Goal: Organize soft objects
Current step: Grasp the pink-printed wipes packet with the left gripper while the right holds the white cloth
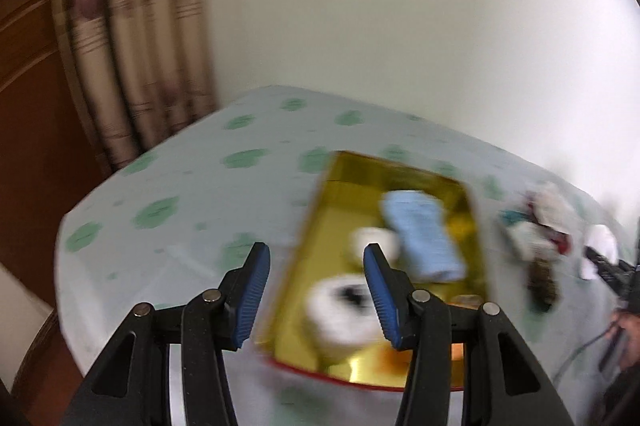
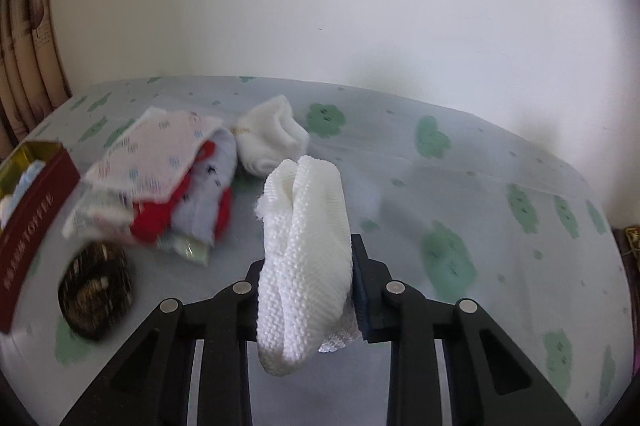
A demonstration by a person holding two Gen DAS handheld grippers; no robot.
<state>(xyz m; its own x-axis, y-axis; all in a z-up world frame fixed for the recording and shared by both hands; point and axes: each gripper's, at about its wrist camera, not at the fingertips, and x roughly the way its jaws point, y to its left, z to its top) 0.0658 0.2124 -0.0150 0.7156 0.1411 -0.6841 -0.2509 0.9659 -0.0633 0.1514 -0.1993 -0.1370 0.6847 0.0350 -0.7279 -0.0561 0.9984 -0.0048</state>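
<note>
Meanwhile the right hand-held gripper (image 2: 308, 278) pinches a white knit sock (image 2: 304, 258) above the tabletop (image 2: 460, 186), open cloth to its right. The left hand-held gripper (image 1: 316, 290) hangs spread over the gold box (image 1: 348, 194), straddling its left edge.

A pale tablecloth (image 2: 460, 186) printed with green cloud shapes is seen. The box (image 1: 348, 166) is gold inside and dark red outside. A light blue sock (image 1: 424, 234) is seen in it. A white knitted sock (image 2: 304, 246) is clamped between blue-padded black fingers (image 2: 366, 290).
</note>
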